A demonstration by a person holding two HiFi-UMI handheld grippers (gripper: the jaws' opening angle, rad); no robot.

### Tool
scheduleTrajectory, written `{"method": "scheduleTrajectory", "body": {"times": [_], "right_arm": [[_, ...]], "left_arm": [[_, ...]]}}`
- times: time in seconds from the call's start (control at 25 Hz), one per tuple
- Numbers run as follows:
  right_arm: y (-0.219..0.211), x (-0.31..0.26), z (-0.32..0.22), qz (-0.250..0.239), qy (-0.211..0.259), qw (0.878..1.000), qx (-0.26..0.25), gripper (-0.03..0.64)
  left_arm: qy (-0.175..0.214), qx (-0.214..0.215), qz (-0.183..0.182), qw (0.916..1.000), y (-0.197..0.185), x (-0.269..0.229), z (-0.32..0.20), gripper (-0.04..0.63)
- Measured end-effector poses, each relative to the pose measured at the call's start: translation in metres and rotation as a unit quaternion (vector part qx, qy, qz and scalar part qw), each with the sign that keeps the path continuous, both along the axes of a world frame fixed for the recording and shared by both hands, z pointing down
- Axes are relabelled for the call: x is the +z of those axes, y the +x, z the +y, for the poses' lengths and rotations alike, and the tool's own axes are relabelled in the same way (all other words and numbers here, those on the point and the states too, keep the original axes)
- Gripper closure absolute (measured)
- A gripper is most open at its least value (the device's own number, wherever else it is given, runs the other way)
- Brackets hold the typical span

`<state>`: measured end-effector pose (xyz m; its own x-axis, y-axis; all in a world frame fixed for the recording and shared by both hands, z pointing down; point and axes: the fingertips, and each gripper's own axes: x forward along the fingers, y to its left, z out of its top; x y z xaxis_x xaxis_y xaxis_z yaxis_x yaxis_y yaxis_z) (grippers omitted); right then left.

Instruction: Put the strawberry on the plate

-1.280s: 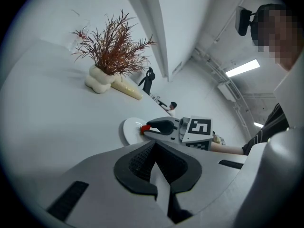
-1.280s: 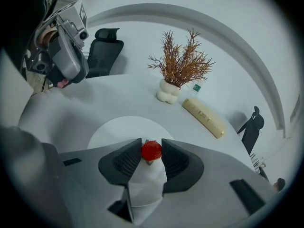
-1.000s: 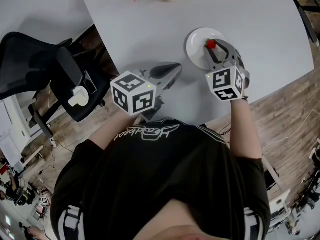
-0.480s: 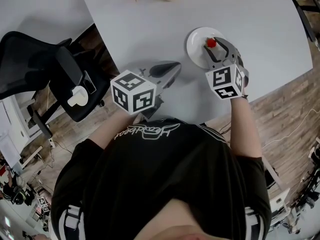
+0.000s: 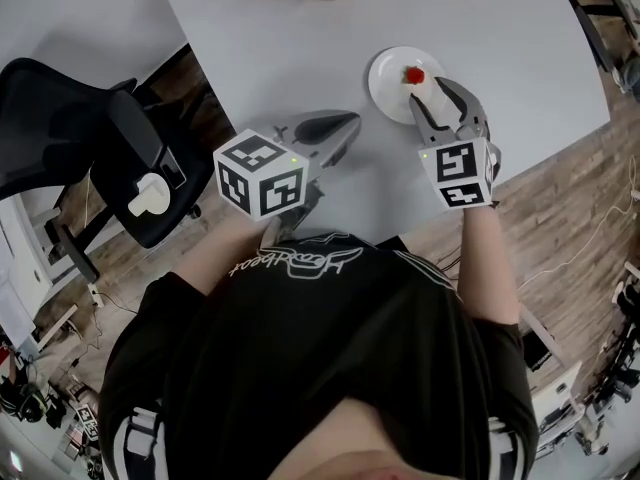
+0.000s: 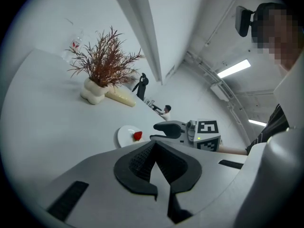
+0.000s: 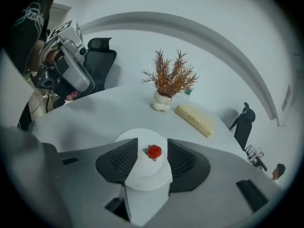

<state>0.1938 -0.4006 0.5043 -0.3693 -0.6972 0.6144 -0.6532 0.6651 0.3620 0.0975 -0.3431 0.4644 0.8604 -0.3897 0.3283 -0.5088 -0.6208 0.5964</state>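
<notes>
Right gripper view: right claw (image 7: pixel 152 141), tilted downward, just opened wide, empty, strawberry (image 7: pixel 154 151) beyond.

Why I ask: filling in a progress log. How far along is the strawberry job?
Done: the strawberry lies on the plate. In hand: nothing. The right gripper has just been opening its jaws, which stand apart and press on nothing, with the strawberry loose just ahead of them. The left gripper is shut and empty. Left: probably only drawing the right gripper away.
</notes>
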Motion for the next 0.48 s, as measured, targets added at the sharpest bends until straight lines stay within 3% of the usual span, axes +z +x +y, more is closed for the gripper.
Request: {"method": "scheduleTrajectory", "body": {"times": [0.36,0.48], "right_arm": [[-0.014,-0.083,0.066,-0.068,0.053,0.995,0.049,0.454],[-0.023,-0.110,0.095,-0.111,0.062,0.990,0.056,0.454]], "left_arm": [[0.059,0.034,0.009,0.9976,-0.013,-0.054,0.031,0.589],[0.087,0.047,0.011,0.9950,-0.017,-0.078,0.048,0.589]]}}
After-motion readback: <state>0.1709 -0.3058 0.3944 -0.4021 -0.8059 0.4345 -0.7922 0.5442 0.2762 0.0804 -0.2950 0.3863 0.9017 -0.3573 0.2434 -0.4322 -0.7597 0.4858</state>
